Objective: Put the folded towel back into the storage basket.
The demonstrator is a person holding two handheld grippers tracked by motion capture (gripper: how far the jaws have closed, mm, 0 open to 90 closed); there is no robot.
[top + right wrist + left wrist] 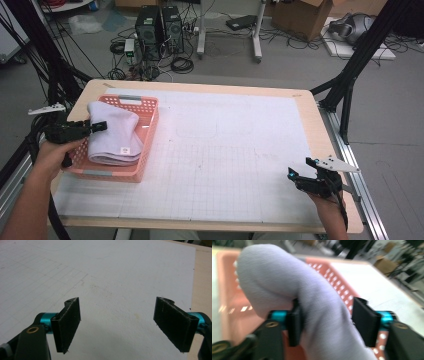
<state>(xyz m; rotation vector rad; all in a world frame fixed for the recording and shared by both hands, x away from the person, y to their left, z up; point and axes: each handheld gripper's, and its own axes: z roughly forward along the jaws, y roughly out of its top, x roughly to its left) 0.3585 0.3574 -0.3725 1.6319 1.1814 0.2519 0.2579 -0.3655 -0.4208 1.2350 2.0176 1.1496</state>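
Note:
A folded pale lilac towel [115, 132] lies in the pink plastic basket [151, 131] at the table's left. My left gripper [102, 125] reaches in over the basket's left rim. In the left gripper view the towel [287, 277] runs between the jaws of that gripper [327, 312]; the left pad [294, 322] is against the cloth and the right pad [365, 321] stands just off it, so the gripper is open. The basket's wall [337, 282] shows behind. Near the table's front right my right gripper [297, 171] is held open over the mat, and between its jaws [117, 312] lies nothing.
A white gridded mat [225, 150] covers most of the wooden table [312, 125]. Black frame legs [350, 85] stand at the right edge, and cables and computer towers [160, 32] sit on the floor beyond.

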